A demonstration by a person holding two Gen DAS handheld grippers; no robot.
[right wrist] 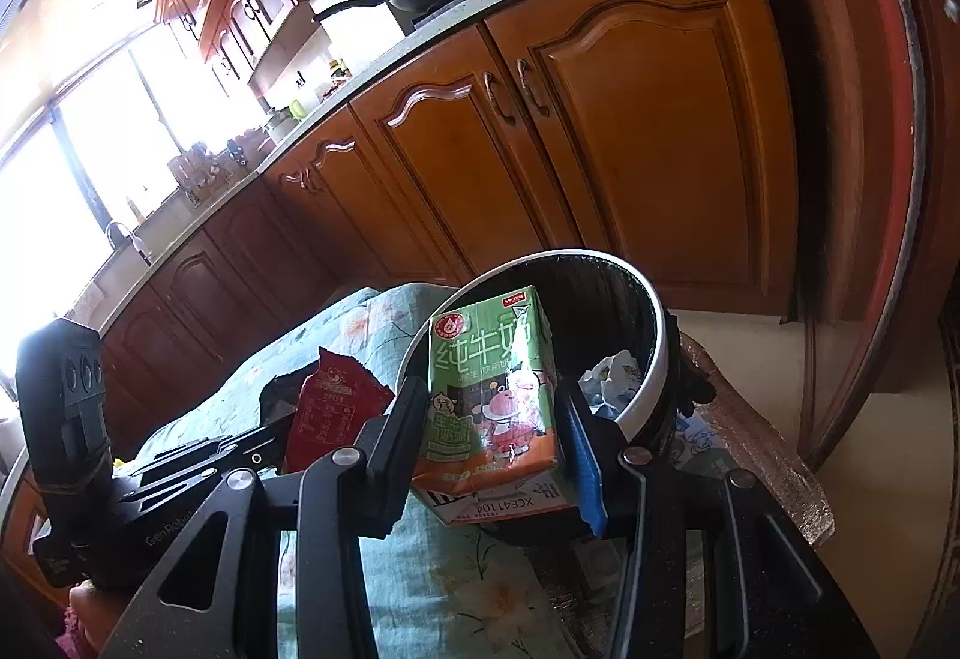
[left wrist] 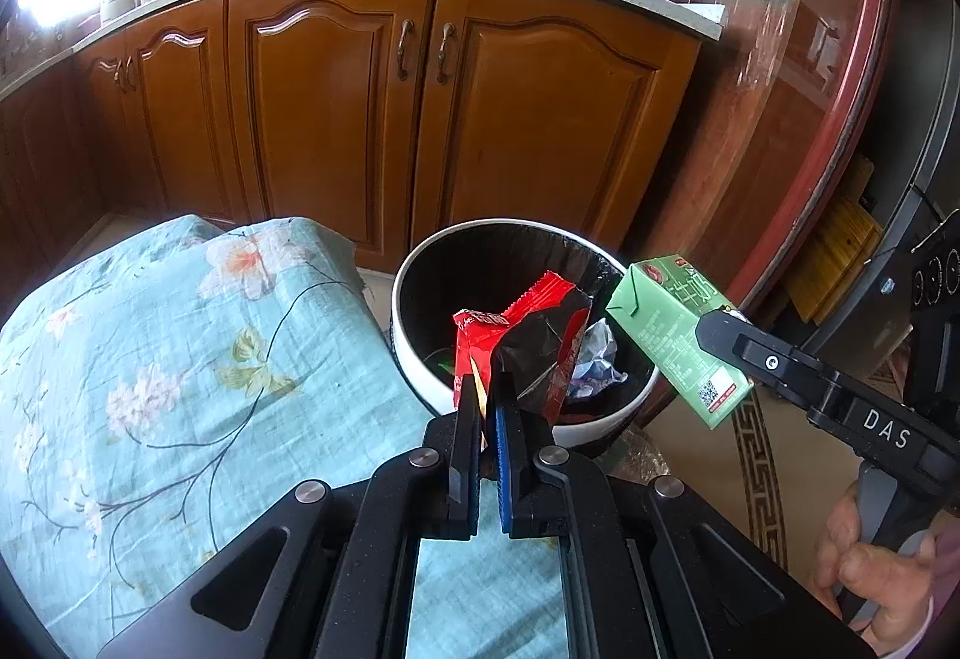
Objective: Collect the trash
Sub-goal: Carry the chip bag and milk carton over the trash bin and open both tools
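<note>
Over the white trash bin (left wrist: 420,359), our left gripper (left wrist: 489,389) pinches a red snack wrapper (left wrist: 540,335) tight, while on the right our right gripper (right wrist: 489,419) clamps a green milk carton (right wrist: 489,377) near the rim.

My left gripper (left wrist: 487,389) is showing matte black, speckled arms with round silver screws, one finger black and the other lined with a blue pad (left wrist: 503,455). My right gripper (right wrist: 492,419) is wearing the same black frame (white "DAS" lettering is showing along its side) and a blue pad. A pink sleeve (left wrist: 918,623) is peeking at my wrist.
</note>
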